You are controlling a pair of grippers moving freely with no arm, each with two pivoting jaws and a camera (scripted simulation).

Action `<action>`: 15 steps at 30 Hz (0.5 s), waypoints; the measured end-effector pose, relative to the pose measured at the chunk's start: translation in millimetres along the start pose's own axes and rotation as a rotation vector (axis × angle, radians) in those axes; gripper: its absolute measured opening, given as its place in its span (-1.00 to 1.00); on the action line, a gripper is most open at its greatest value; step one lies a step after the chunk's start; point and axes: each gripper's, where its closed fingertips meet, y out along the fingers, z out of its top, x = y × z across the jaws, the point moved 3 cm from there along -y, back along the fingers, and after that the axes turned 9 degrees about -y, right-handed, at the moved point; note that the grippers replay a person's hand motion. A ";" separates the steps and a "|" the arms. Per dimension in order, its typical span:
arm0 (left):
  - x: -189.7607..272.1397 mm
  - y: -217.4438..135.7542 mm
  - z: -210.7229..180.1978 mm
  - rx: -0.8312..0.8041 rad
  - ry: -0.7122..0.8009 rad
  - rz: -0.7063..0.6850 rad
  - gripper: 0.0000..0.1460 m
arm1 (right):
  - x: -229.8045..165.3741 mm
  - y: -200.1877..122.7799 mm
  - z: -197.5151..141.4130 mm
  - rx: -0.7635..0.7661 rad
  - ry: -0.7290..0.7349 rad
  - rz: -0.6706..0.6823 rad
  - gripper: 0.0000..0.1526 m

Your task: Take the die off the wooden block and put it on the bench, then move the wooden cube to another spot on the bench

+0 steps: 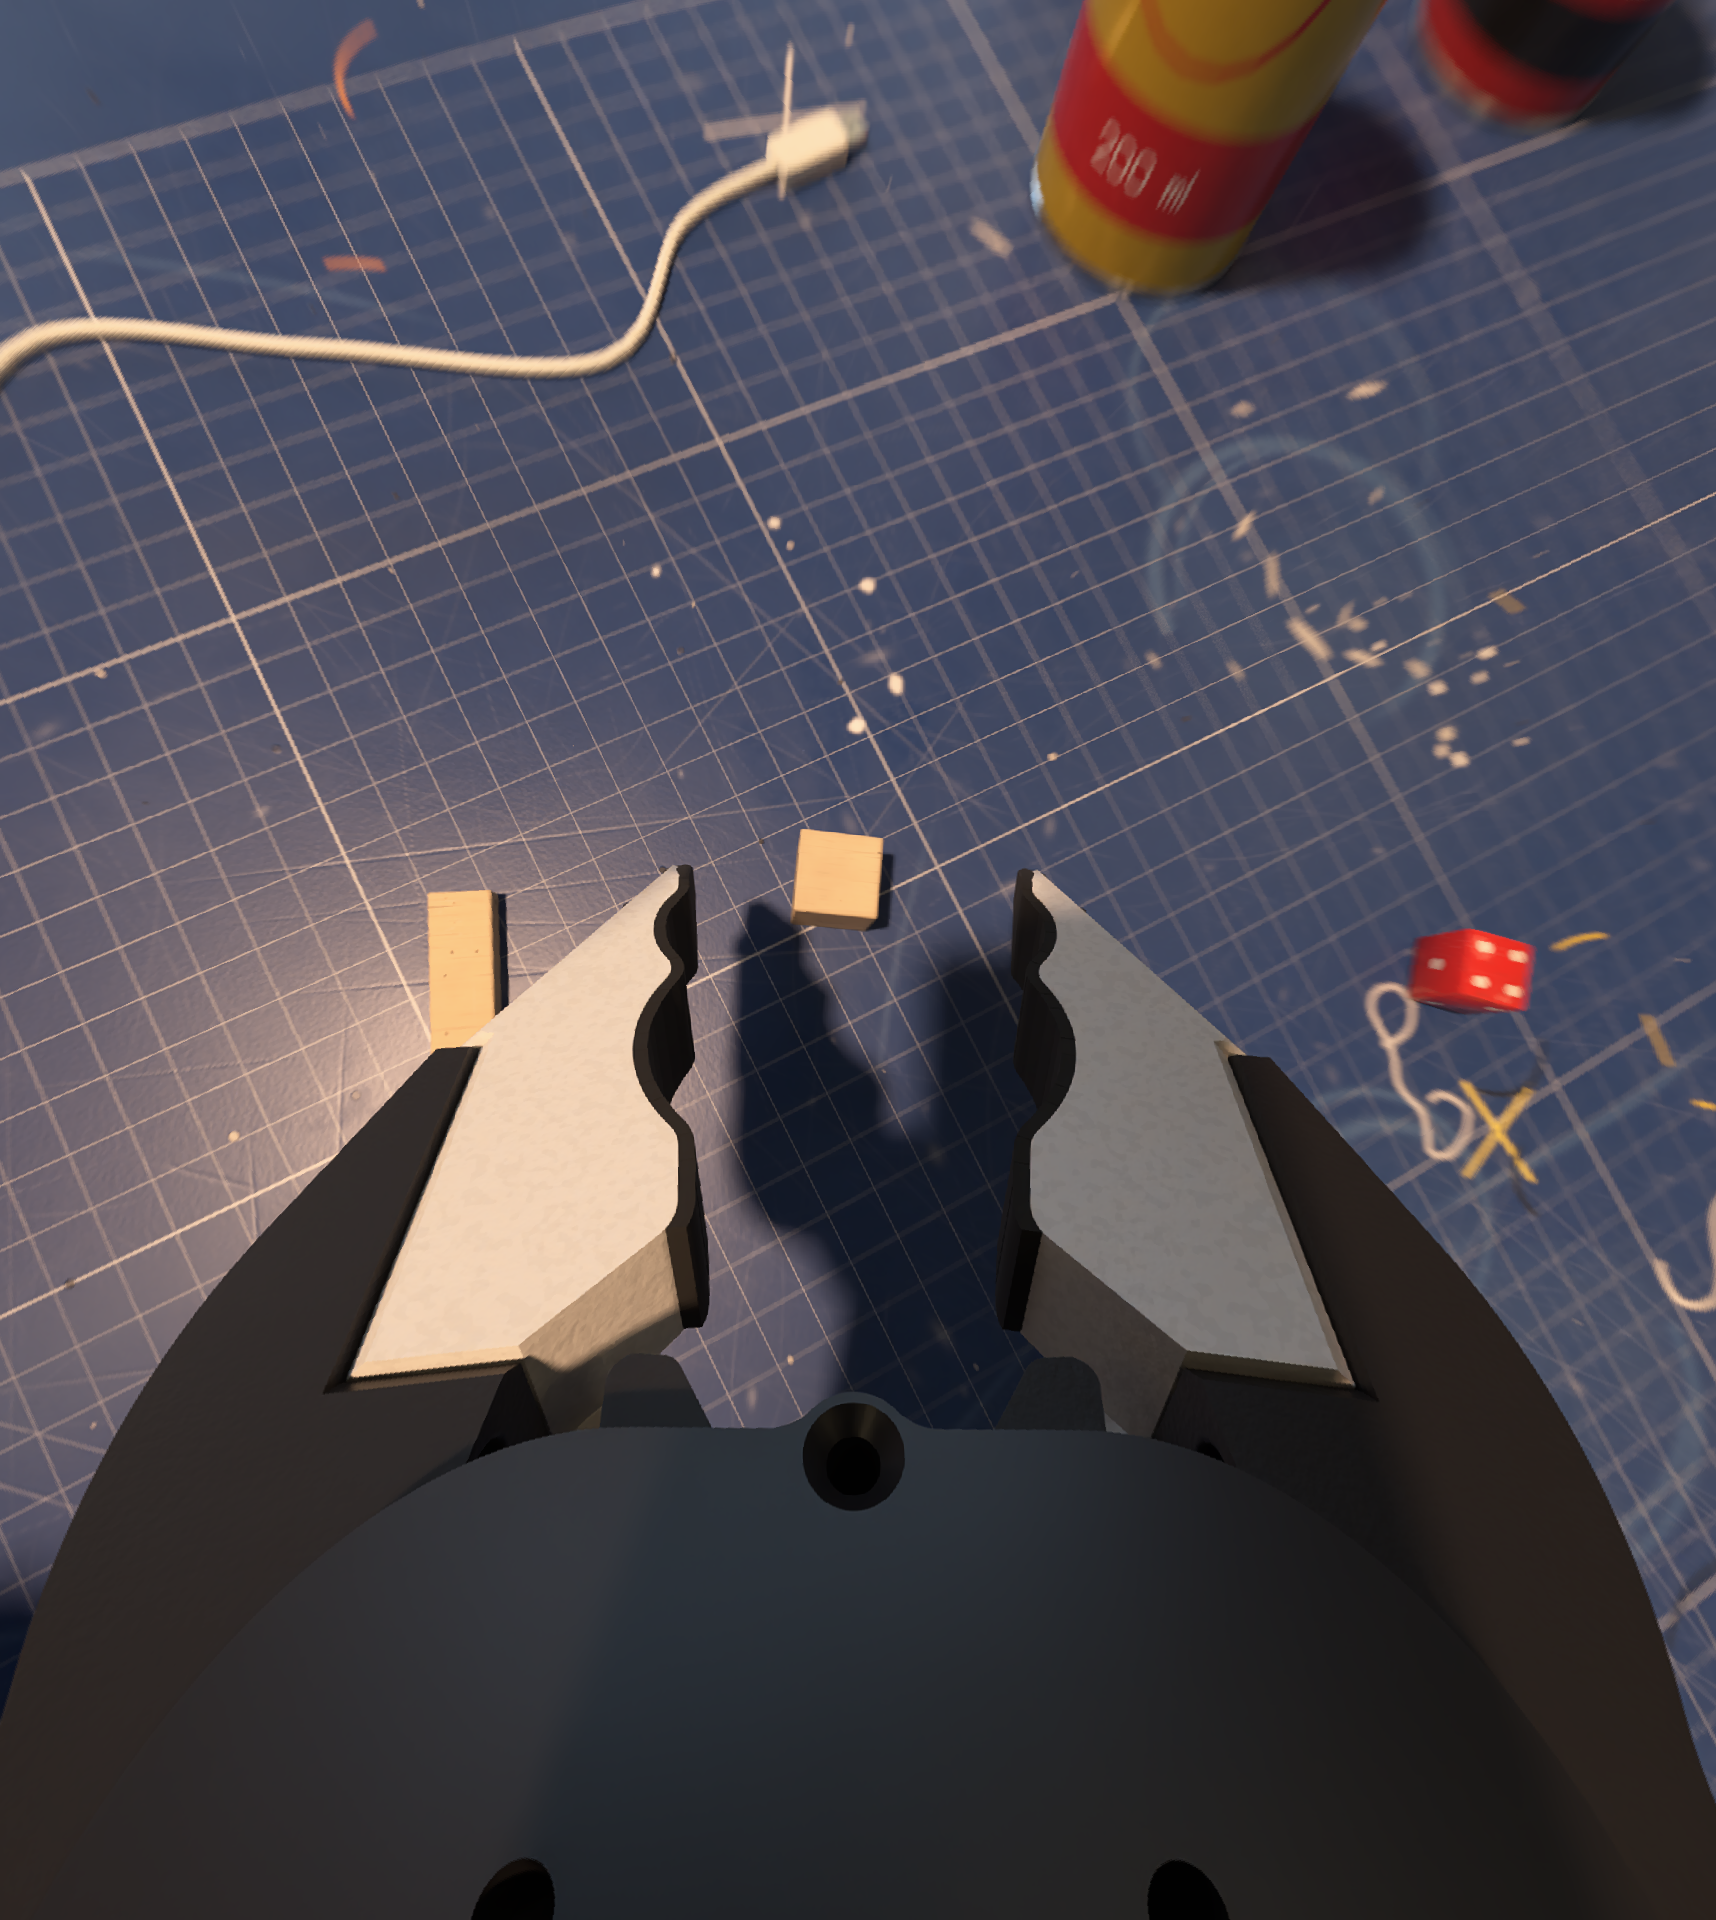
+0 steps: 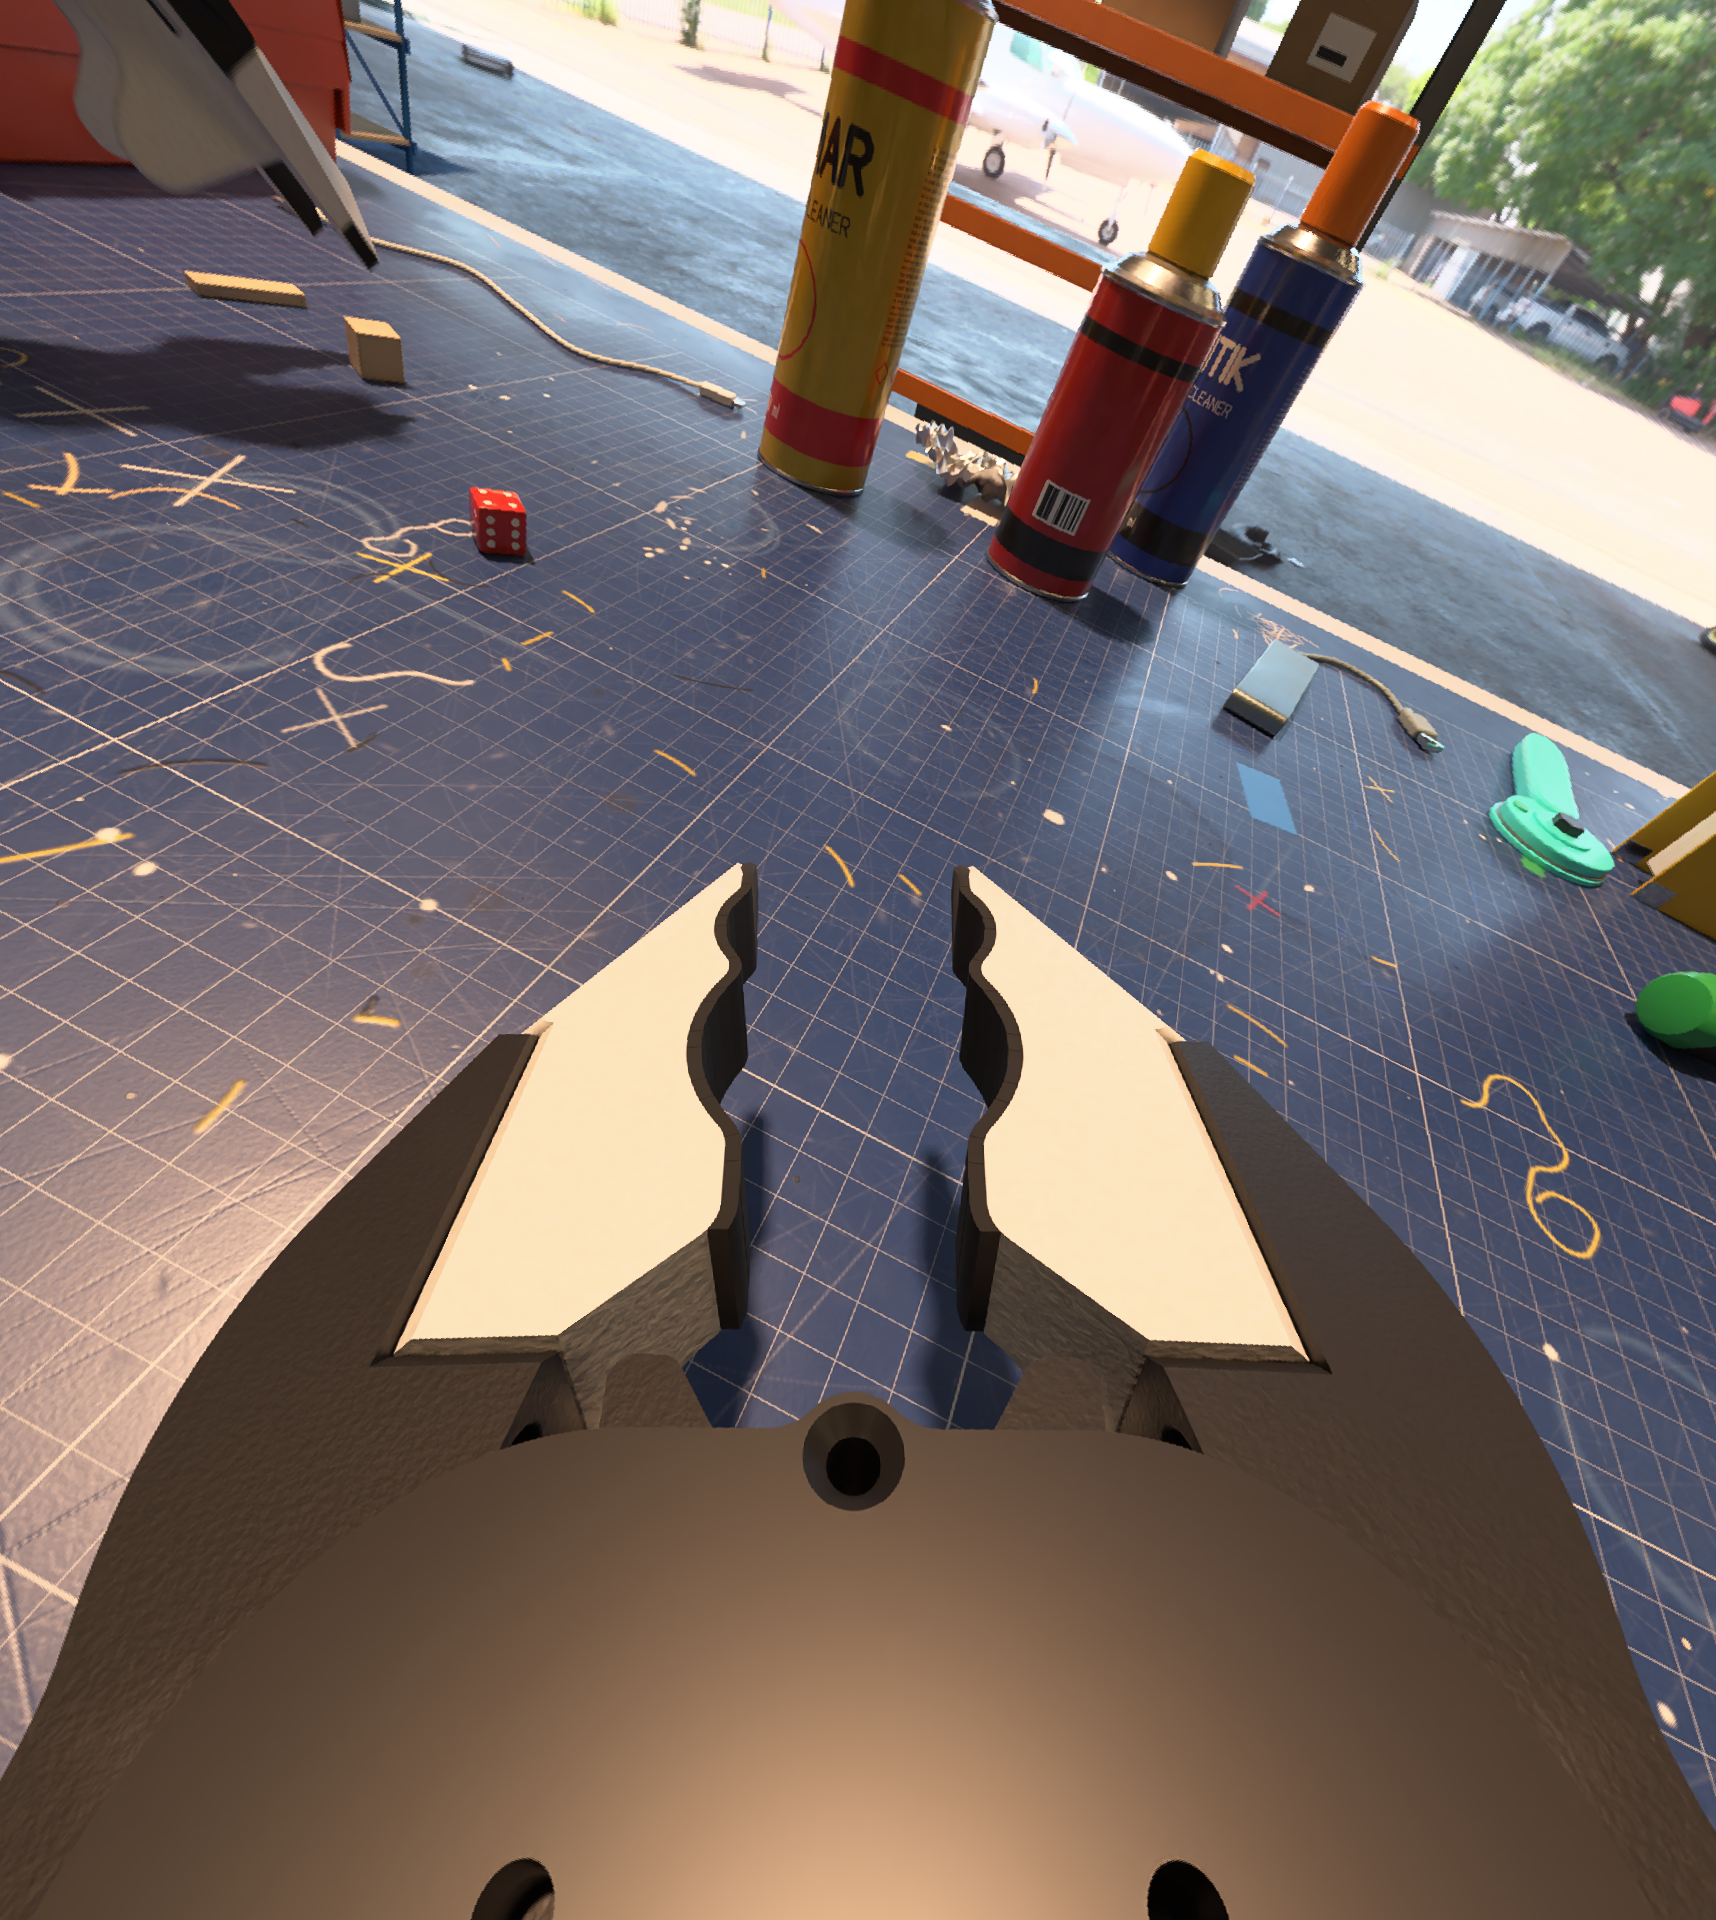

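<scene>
Three spray cans stand at the table's far edge: yellow, red, blue. A white cable snakes nearby. A green tool lies right.

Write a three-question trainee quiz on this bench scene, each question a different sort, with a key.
1. True or false: the red die rests on the wooden cube.
2. Multiple choice: the left tongs are A) shut on the cube, B) open above the cube, C) shut on the die.
3. Fill in: beside the tall yellow-and-red spray can stand a red spray can and a ____ one with an orange cap.

Key
1. False: the die sits on the blue cutting mat, apart from the cube.
2. B
3. Blue: the blue spray can.
</scene>
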 end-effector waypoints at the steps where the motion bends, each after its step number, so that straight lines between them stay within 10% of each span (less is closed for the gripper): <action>1: -1.4 9.2 -1.7 -0.031 0.005 0.019 -0.16 | 0.1 0.1 -0.2 -0.002 -0.001 -0.001 -0.51; 5: -1.7 32.1 -12.0 -0.200 0.046 0.058 -0.20 | -0.1 0.3 -0.3 -0.005 -0.002 0.000 -0.51; 9: -5.7 35.3 -11.6 -0.229 0.139 0.126 -0.73 | -0.4 -0.1 0.1 0.000 -0.004 0.002 -0.51; 15: -8.5 19.6 -0.1 -0.128 0.158 0.139 -0.73 | -1.6 -2.1 1.0 0.010 -0.016 0.001 -0.51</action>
